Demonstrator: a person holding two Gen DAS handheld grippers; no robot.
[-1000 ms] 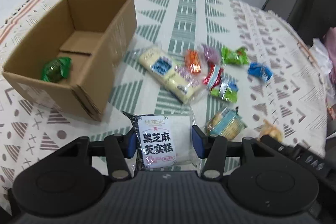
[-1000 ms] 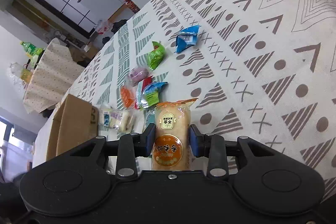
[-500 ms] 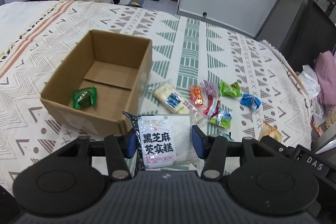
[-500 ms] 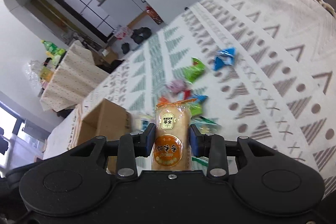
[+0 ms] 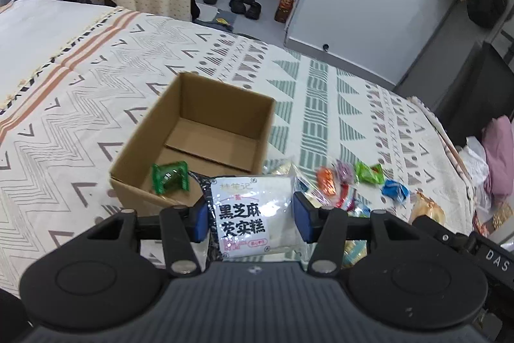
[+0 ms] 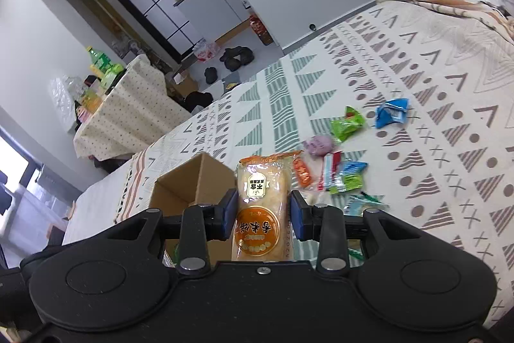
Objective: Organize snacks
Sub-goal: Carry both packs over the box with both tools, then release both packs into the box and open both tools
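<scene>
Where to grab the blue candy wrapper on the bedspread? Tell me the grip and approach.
Come from straight above the blue candy wrapper. Close the fingers across its puffed middle, not the thin crimped ends. It lies flat on the bedspread, apart from the green packet, so there is probably room on both sides.

1. The box (image 5: 205, 130) is plain brown cardboard, matt and slightly fibrous.
2. The bedspread (image 5: 96, 105) is woven cloth, matt, with a printed geometric pattern.
3. The white snack packet (image 5: 250, 214) is glossy plastic film, crinkled at the edges.
4. The orange snack packet (image 6: 261, 208) is clear shiny plastic film with a glossy round label.
5. The green candy (image 5: 170, 177) sits in shiny, reflective wrapping.
6. Each hand-held gripper, left (image 5: 250, 216) and right (image 6: 261, 214), is matt black plastic with blue rubbery-looking pads (image 5: 200, 217) and small bright metal screws.
</scene>
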